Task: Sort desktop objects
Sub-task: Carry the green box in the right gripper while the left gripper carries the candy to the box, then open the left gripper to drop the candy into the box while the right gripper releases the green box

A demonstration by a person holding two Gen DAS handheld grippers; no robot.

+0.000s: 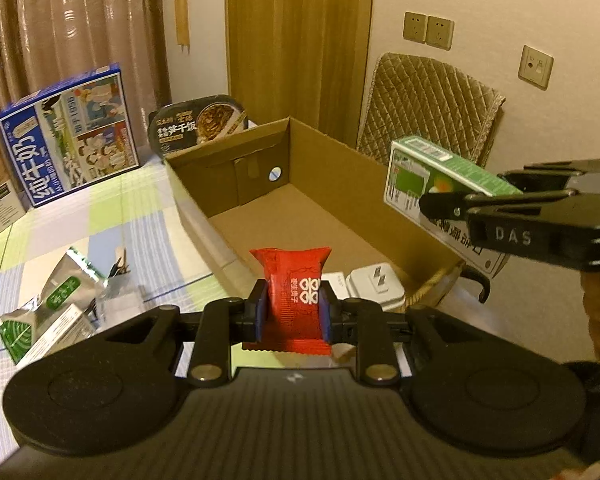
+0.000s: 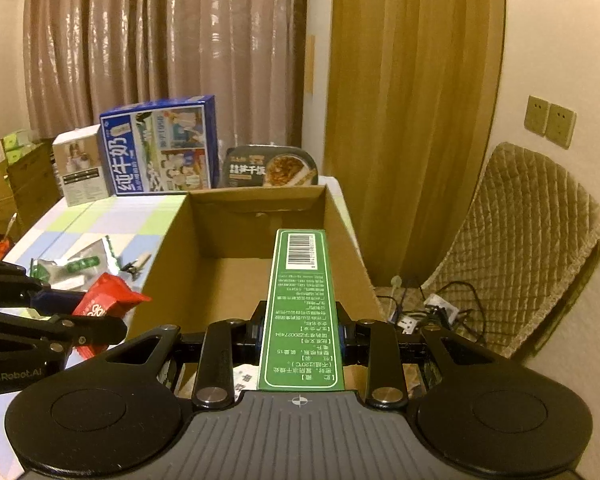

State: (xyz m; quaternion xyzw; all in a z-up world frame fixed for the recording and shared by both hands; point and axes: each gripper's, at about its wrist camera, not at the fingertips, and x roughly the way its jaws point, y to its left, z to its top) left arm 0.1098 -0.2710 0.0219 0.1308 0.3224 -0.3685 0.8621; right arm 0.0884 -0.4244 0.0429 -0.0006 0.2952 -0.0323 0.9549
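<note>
Left gripper point(image 1: 293, 312) clamps the red sachet point(image 1: 294, 300); right gripper point(image 2: 302, 330) clamps the green carton point(image 2: 300, 308) (barcode far end) over the cardboard box point(image 2: 172, 264), apparently for deposit.

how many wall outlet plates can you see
3. Two tan outlet plates sit side by side on the wall above the quilted chair; a third, paler plate is lower and further right. Others may lie outside the views.
</note>
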